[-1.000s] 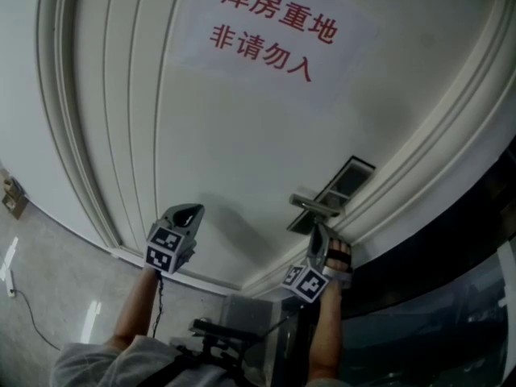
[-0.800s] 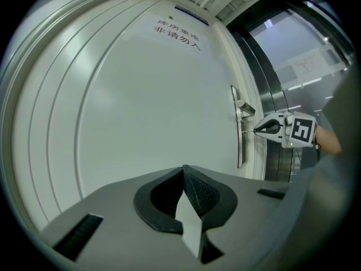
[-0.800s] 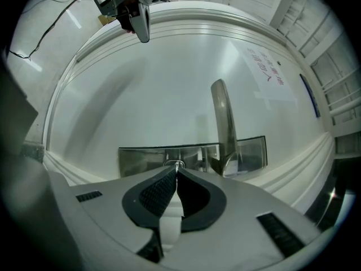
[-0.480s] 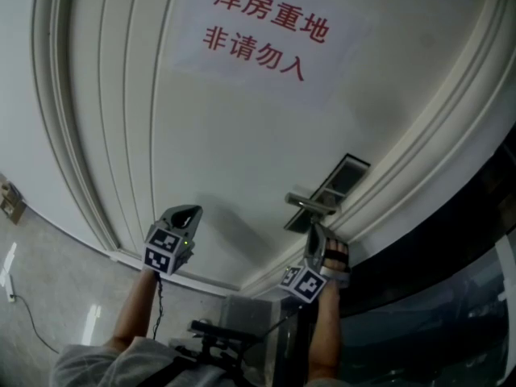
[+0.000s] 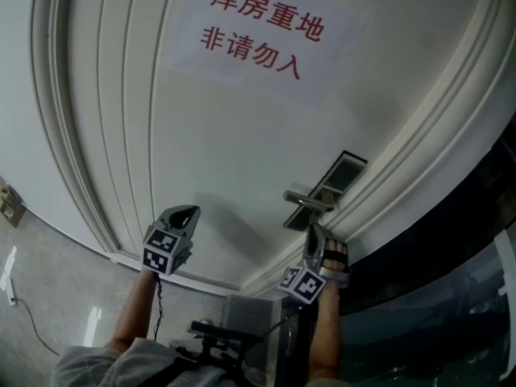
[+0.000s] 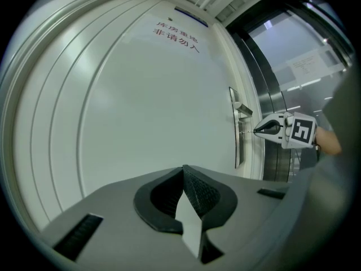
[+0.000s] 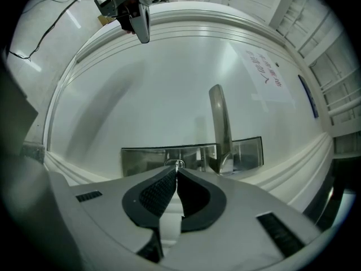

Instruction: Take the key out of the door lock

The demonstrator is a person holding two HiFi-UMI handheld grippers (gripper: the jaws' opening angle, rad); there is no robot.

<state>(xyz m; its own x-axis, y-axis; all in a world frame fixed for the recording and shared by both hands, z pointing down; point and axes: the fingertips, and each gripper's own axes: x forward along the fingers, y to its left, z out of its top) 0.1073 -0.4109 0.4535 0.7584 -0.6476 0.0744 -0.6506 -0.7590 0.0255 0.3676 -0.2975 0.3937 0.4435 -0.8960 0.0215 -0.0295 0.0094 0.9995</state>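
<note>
**Key in the lock, right gripper closed on it, left gripper idle**

Left gripper [image 5: 182, 214]: grey moulded plastic with ribbed black pads. The jaws are pressed together with nothing between them. It hangs before the plain panel of the door [image 5: 234, 151], well left of the lock. It is judged to be parked clear, since one gripper is enough for the pull.

Door: white, smooth and painted, with raised mouldings framing the panel. A paper notice [image 5: 258, 35] with red characters is fixed toward the door's top edge.

Lock plate [image 7: 146, 160]: a long rectangle of reflective metal near the door's right edge. It carries a flat lever handle [image 7: 221, 123].

Key [image 6: 246, 132]: a thin metal shaft running level from the plate, just beside the handle, to the tip of the right gripper [image 5: 311, 230]. That gripper's jaws are closed and appear to pinch the key's head, though the head is too small to see clearly. The gripper meets the door squarely, which is judged to favour a straight withdrawal. The key is not yet out.
</note>
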